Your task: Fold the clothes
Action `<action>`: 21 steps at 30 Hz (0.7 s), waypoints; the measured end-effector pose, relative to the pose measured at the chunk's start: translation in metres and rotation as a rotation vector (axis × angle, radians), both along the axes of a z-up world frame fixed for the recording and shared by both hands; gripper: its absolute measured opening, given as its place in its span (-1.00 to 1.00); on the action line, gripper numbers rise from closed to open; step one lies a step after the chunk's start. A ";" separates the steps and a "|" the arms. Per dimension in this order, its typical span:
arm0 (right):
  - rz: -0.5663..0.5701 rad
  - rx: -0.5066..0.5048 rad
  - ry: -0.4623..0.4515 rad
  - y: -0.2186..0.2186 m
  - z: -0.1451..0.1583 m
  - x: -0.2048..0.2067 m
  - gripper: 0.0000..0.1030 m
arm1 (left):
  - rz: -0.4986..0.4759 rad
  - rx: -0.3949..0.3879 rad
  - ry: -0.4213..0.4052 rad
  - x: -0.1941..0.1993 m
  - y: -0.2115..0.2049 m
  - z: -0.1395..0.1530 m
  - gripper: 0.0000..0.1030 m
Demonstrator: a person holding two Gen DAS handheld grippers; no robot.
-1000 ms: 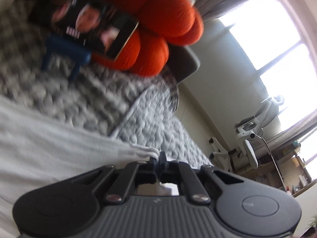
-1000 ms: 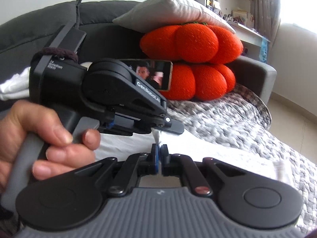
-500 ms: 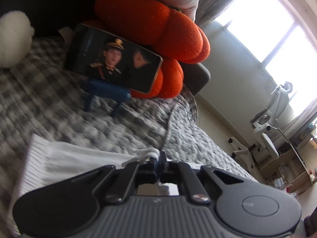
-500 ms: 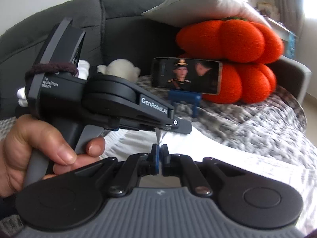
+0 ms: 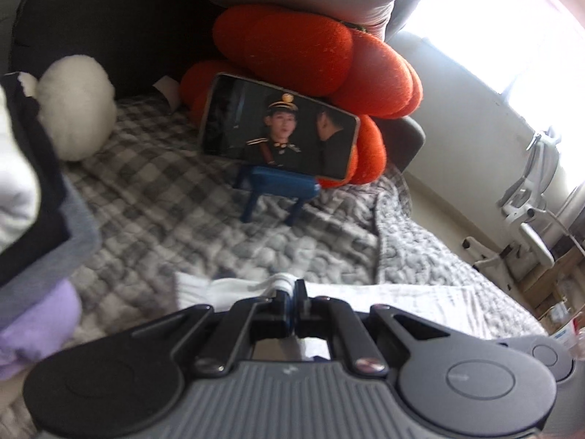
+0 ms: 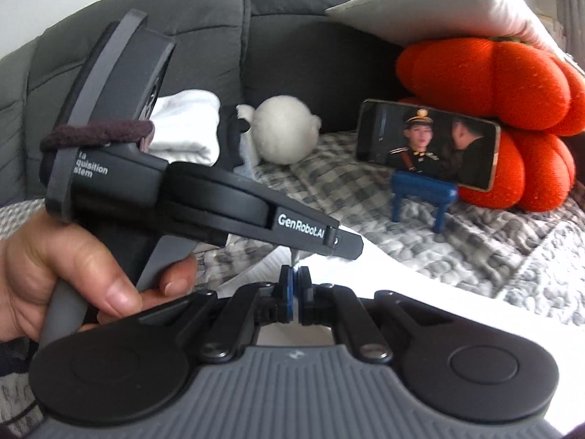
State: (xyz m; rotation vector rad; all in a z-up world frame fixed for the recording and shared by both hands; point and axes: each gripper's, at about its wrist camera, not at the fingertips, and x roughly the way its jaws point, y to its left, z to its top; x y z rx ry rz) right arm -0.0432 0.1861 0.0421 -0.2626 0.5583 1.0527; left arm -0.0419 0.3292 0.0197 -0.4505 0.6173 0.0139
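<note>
On the near sofa, both grippers, left and right, pinch a white garment. Fold mid-way. Folded pile sits far left.

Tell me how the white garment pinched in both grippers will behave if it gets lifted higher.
The white garment will probably sag between the left gripper and right gripper, since it bunches at the pinch and lies limp on the quilt. It looks thin, so likely light. Both pinches hold only a small bit of edge, which might slip.
</note>
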 end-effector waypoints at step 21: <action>0.020 -0.020 0.053 0.008 -0.013 -0.007 -0.92 | 0.023 0.045 0.050 0.013 0.006 -0.019 -0.95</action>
